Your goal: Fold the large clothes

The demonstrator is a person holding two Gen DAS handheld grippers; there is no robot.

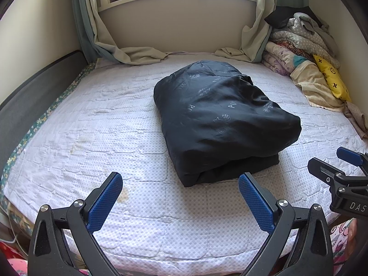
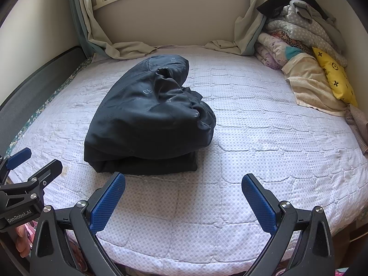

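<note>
The dark jacket already lies folded into a thick bundle on the bed just ahead of both tools, the left gripper and right gripper hanging wide open, empty, so little seems left.

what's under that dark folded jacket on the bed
The dark folded jacket lies on the white dotted quilt, with its own flatter bottom layer showing along the near edge. Anything directly beneath or inside the bundle is covered.
</note>
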